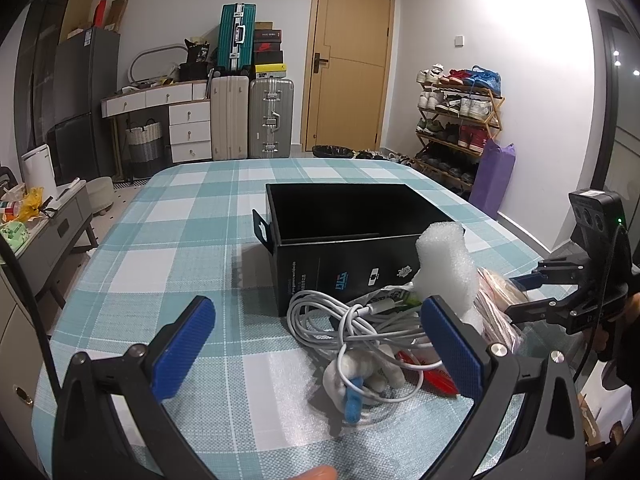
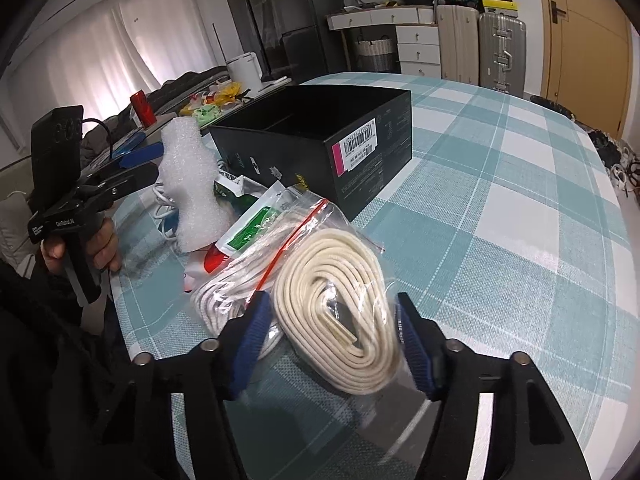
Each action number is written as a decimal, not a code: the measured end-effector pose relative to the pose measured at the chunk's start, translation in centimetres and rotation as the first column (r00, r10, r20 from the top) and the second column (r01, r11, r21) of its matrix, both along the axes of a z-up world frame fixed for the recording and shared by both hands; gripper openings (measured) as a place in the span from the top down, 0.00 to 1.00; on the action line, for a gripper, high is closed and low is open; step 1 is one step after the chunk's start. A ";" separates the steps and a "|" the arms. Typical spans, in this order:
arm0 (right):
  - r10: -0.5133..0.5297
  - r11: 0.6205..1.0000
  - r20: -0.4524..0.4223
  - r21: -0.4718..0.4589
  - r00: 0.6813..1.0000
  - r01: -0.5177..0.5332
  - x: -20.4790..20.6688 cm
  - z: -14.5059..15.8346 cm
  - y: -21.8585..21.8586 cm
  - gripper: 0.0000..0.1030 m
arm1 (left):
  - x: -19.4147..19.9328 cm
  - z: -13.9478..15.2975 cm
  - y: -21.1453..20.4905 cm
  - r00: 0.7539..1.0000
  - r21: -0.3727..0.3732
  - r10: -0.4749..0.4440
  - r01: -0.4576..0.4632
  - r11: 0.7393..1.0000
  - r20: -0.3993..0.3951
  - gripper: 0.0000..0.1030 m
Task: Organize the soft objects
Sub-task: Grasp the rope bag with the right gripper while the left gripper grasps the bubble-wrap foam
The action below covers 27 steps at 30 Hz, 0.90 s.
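The left hand-held gripper [image 1: 316,344] is spread wide and holds nothing; its blue pads hang over a tangle of white cable [image 1: 352,320] and a small white-and-blue soft toy [image 1: 360,380] lying on the table [image 1: 192,240]. Its right pad sits just in front of an upright roll of white foam wrap [image 1: 444,268].

The right hand-held gripper [image 2: 332,340] is partly open, its two pads straddling a clear zip bag of coiled cream cord [image 2: 336,300]; whether the pads actually press the bag cannot be told. A second bag with white cord [image 2: 224,296] lies just left of it.

The black box [image 1: 340,236] stands open near the middle of the table, behind the pile, and its interior looks dark, with nothing visible inside. Green-and-white packets [image 2: 256,224] lie between the foam wrap and the bags.
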State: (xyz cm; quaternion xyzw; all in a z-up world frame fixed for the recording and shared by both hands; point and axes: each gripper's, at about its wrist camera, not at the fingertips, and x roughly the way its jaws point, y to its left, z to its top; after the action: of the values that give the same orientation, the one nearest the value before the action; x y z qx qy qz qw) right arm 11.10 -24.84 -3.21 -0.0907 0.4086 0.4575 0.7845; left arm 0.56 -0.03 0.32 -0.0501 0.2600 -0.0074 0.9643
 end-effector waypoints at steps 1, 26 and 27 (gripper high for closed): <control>-0.006 1.000 0.000 0.007 1.000 0.006 -0.2 0.0 -0.1 0.46 | 0.0 0.0 0.0 1.000 0.001 0.000 0.000 1.000 0.000 0.00; -0.159 0.967 0.072 0.212 0.985 0.140 -2.5 2.4 -1.5 0.64 | 0.4 0.6 -1.5 0.995 -0.093 -0.104 0.103 0.990 -0.010 0.00; -0.163 0.965 0.072 0.217 0.984 0.144 -2.5 2.4 -1.5 0.64 | 0.4 0.7 -1.9 0.993 -0.088 -0.117 0.117 0.989 -0.004 0.00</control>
State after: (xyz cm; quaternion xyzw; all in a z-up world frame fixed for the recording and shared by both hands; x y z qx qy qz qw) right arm 8.56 -26.38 -0.77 0.0047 0.3280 0.4317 0.8403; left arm 0.94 -1.94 1.04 -0.0771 0.2664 -0.0751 0.9578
